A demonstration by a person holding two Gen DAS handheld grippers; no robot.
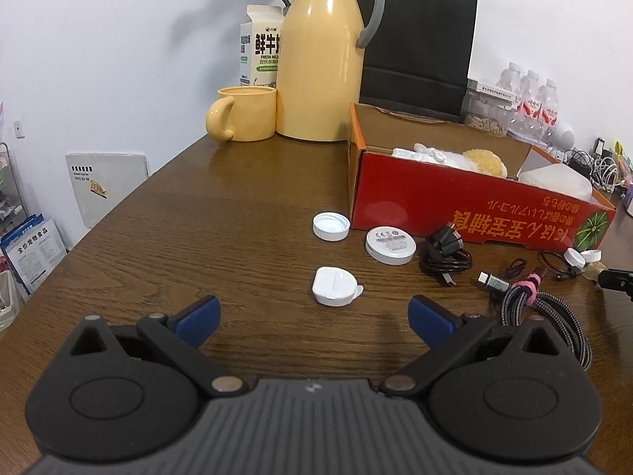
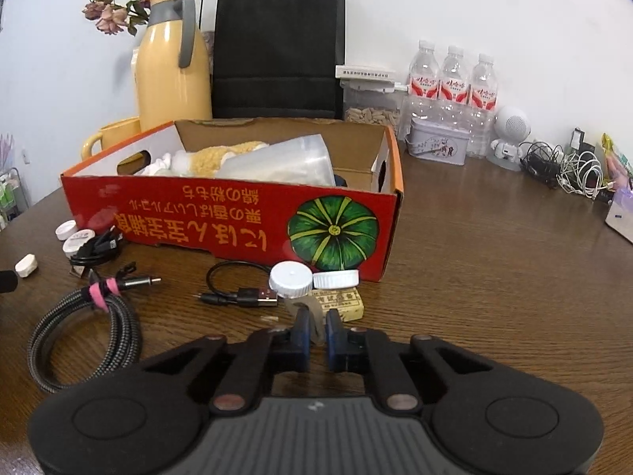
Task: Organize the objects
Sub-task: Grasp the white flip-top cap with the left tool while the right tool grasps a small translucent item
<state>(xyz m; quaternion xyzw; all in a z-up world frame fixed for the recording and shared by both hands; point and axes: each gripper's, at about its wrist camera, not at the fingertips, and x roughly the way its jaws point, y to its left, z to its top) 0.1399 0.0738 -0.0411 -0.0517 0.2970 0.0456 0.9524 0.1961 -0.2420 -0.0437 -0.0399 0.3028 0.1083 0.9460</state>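
An open red cardboard box sits on the brown table and holds a clear cup and soft white and yellow items. My left gripper is open and empty, just short of a white flip cap. Beyond it lie a white screw cap, a round white disc and a coiled black cable. My right gripper is shut on a small clear bottle with a white cap, low over the table. A second white-capped bottle lies beside it on a yellowish packet.
A braided cable with a pink tie and a short black USB cable lie in front of the box. A yellow jug, yellow mug, milk carton, black bag, water bottles and tin stand behind.
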